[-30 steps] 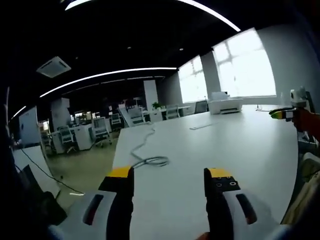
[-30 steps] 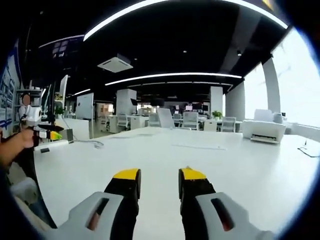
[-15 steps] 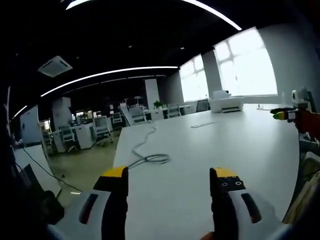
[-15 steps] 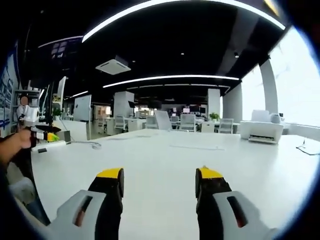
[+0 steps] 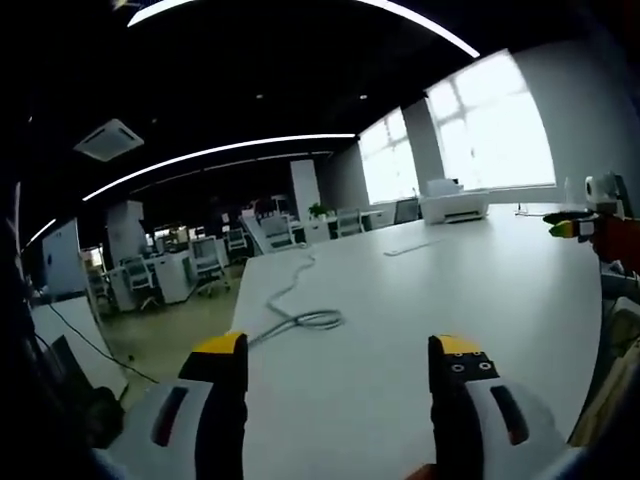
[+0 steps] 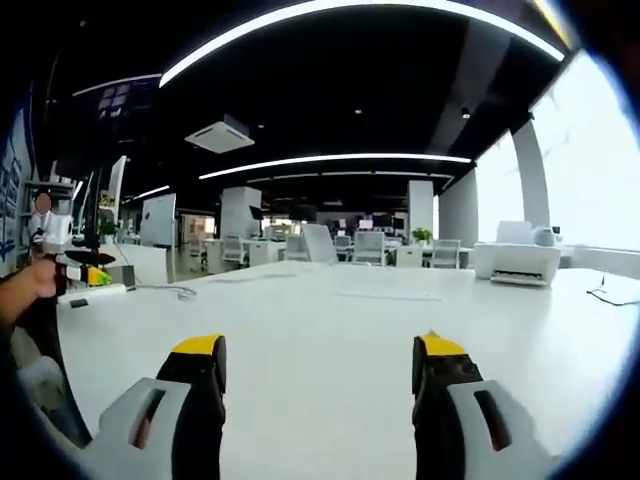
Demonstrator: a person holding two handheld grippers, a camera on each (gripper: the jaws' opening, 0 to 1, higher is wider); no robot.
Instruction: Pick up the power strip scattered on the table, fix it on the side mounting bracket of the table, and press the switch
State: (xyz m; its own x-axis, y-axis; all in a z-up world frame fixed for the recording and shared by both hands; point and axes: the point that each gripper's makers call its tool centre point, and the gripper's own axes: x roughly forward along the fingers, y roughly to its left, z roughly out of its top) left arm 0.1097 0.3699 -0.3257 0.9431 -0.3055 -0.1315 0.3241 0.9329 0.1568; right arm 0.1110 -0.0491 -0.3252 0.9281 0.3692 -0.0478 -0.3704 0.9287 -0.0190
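A white table point(image 5: 480, 300) spreads ahead in both views. A grey cable point(image 5: 300, 320) lies coiled near its left edge and runs away along the top. Far across the table lies a flat, long white piece point(image 5: 408, 249), seen again as a thin strip point(image 6: 385, 296); whether it is the power strip I cannot tell. My left gripper point(image 5: 338, 350) hovers low over the near table, open, nothing between its yellow-tipped jaws. My right gripper point(image 6: 320, 350) is open wide and holds nothing. Each gripper shows small in the other's view: the right point(image 5: 575, 228), the left point(image 6: 85, 272) in a hand.
A white printer point(image 5: 455, 205) stands at the far end of the table by bright windows. Office chairs and desks point(image 5: 190, 265) stand beyond the table's left edge. A short white bar point(image 6: 95, 295) lies near the left gripper, with the cable point(image 6: 170, 290) beside it.
The right gripper's jaws have spread from nearly together to wide apart. The left gripper's jaws have opened a little wider. Both cameras have barely shifted.
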